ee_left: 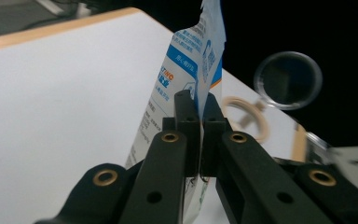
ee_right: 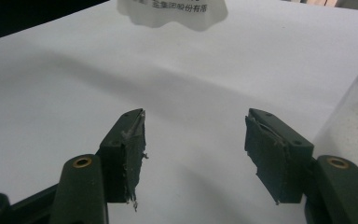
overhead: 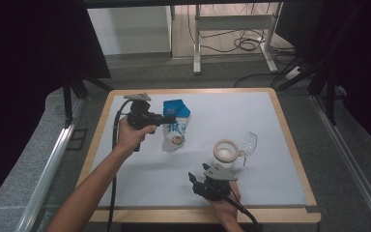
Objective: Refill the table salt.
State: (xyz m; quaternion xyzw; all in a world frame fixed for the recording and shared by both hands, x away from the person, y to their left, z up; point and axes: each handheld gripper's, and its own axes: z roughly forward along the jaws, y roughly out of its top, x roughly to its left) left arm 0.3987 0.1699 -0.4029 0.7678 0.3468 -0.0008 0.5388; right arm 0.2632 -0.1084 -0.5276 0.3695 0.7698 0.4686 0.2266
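Blue-and-white printed pouch [overhead: 175,124] between black fingers [ee_left: 186,122]; cream-rimmed clear jar [overhead: 226,152] beyond; white mat [overhead: 270,159], tan wooden border.

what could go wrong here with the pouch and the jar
The left gripper pinches only a thin edge of the pouch, so it may slip or swing. The jar stands open with its clear lid leaning beside it; the open right gripper sits close and could knock either.

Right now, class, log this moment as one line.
left gripper: shut on milk pouch | right gripper: open | jar: on table
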